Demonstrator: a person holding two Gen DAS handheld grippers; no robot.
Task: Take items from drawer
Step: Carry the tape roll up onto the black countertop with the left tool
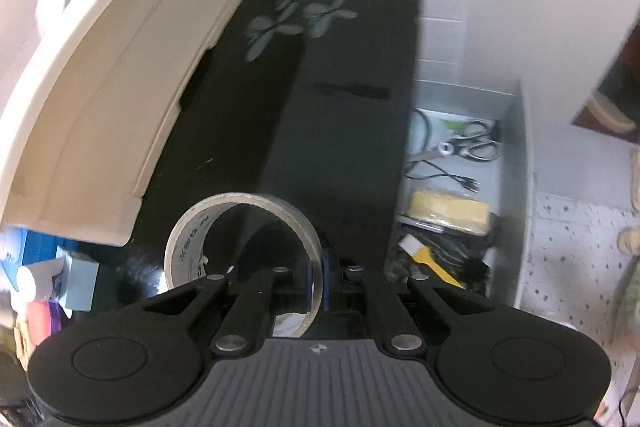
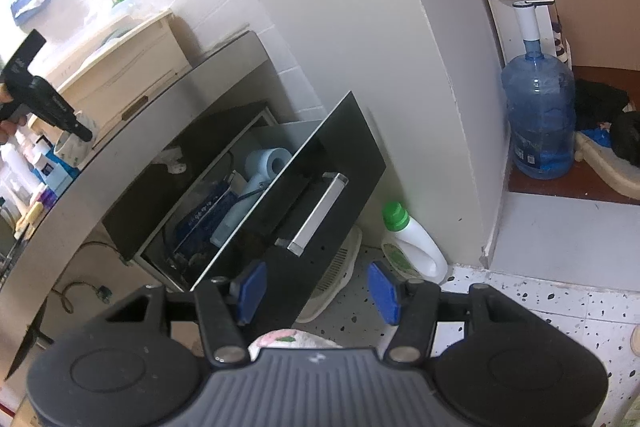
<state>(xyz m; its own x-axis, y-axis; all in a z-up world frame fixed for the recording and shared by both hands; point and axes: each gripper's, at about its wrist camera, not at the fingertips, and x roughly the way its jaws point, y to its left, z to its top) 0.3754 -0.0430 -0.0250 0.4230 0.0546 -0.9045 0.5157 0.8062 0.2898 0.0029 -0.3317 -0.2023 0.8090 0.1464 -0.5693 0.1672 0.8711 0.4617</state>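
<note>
In the left wrist view my left gripper (image 1: 316,283) is shut on a roll of clear packing tape (image 1: 244,251) and holds it over the black countertop (image 1: 320,75). The open drawer (image 1: 516,155) lies below at the right with scissors (image 1: 478,145), a cable (image 1: 448,177), a yellow sponge (image 1: 450,211) and a yellow-handled brush (image 1: 430,263) inside. In the right wrist view my right gripper (image 2: 318,291) is open and empty, in front of the open drawer (image 2: 340,155) with its silver handle (image 2: 316,211). The left gripper (image 2: 44,99) shows above the counter there.
A cream plastic cabinet (image 1: 120,67) stands on the counter at the left, with small boxes and bottles (image 1: 44,275) beside it. In the right wrist view a white detergent bottle with a green cap (image 2: 412,243) stands on the speckled floor, and a blue water jug (image 2: 540,119) stands further right.
</note>
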